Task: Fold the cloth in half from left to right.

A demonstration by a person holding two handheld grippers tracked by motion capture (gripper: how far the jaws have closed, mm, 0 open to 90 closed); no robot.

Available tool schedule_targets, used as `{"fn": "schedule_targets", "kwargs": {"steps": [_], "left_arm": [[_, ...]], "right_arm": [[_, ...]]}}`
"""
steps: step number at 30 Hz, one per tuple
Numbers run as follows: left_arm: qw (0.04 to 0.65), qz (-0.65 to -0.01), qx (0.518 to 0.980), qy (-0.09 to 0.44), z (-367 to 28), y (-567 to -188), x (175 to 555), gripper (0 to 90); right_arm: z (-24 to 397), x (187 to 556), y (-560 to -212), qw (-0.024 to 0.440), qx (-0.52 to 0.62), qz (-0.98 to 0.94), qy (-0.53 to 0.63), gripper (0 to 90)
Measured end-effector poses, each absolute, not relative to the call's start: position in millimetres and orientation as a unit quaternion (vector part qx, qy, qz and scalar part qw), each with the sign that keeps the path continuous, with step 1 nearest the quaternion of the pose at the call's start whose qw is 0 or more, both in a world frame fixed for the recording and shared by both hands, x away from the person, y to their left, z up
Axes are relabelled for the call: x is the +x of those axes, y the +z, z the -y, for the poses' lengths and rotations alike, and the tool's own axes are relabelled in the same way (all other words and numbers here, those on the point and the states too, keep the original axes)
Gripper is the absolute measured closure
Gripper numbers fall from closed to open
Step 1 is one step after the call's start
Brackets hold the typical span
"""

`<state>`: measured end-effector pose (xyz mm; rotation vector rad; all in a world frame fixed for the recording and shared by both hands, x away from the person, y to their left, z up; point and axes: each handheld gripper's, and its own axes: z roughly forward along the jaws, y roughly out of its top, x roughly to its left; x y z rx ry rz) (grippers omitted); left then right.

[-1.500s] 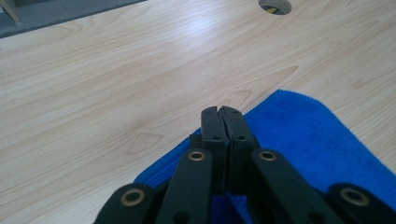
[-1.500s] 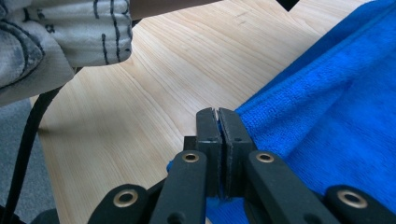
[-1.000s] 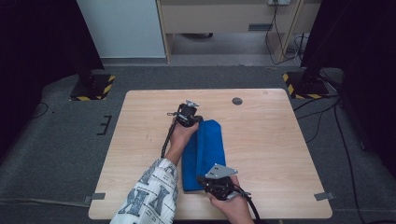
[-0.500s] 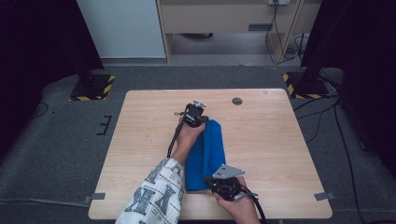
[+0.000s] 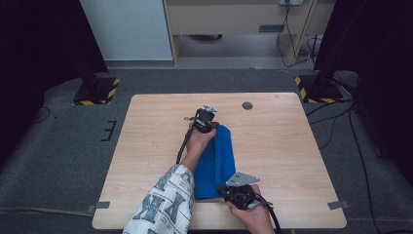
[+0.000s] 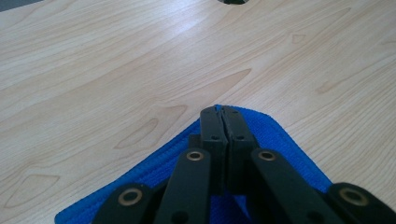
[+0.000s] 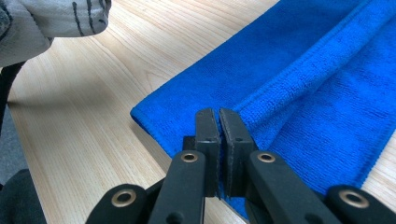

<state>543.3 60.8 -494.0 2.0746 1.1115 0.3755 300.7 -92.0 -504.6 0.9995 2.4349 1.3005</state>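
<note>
Nearest the person, the right gripper sits at the near end of one blue towel, folded into a long strip on the wooden table. In the right gripper view its two black jaws stand pressed together over the towel's near edge, just beside a raised fold; whether any cloth is pinched between them cannot be told. A patterned sleeve reaches along the towel's left side, and its forearm crosses part of the cloth. At the far end, the left gripper rests at the towel's corner. In the left gripper view its jaws are also closed tight, tips right at the rounded blue corner, with the cloth under them; a grip cannot be confirmed. Beyond it, one round dark hole marks the tabletop. Two yellow-and-black striped stand bases flank the table's far side on the grey floor.
</note>
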Motion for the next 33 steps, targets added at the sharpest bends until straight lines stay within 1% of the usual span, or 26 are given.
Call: {"fn": "schedule_targets", "kwargs": {"steps": [4,5,6,7,9,12,13,16,20,28,33], "left_arm": [[0.373,-0.434,0.807,0.145,-59.1,-494.3,543.0,88.1],[0.376,-0.433,0.807,0.140,-58.5,-495.0,543.1,87.4],[0.378,-0.432,0.807,0.139,-58.2,-495.4,543.3,85.4],[0.385,-0.436,0.802,0.136,-58.1,-495.9,543.7,81.0],[0.395,-0.445,0.793,0.130,-59.1,-496.0,544.7,67.0],[0.407,-0.443,0.789,0.129,-60.8,-494.5,545.2,49.0],[0.410,-0.442,0.787,0.129,-61.7,-493.2,544.9,44.2],[0.419,-0.437,0.785,0.130,-64.9,-487.9,543.3,36.1],[0.423,-0.427,0.787,0.136,-70.2,-479.9,538.6,30.2],[0.420,-0.414,0.793,0.151,-83.1,-468.1,524.4,19.9],[0.424,-0.419,0.788,0.153,-89.5,-465.9,522.3,14.6]], "right_arm": [[95.7,301.2,-505.1,0.105,0.339,-0.825,0.439,86.7],[96.8,301.6,-505.8,0.105,0.341,-0.825,0.439,85.0],[97.7,302.0,-506.5,0.104,0.343,-0.824,0.438,81.0],[98.7,302.6,-507.5,0.105,0.342,-0.827,0.434,75.9],[100.7,302.9,-508.8,0.116,0.338,-0.830,0.428,67.4],[104.8,305.3,-510.3,0.125,0.347,-0.831,0.417,49.7],[106.5,306.2,-510.6,0.127,0.350,-0.832,0.412,46.3],[111.1,308.1,-511.2,0.140,0.360,-0.829,0.404,35.4],[116.8,310.8,-510.3,0.151,0.366,-0.825,0.404,28.1],[123.3,321.4,-509.2,0.159,0.375,-0.818,0.406,21.8],[126.0,332.1,-509.8,0.161,0.388,-0.809,0.412,16.4]]}}
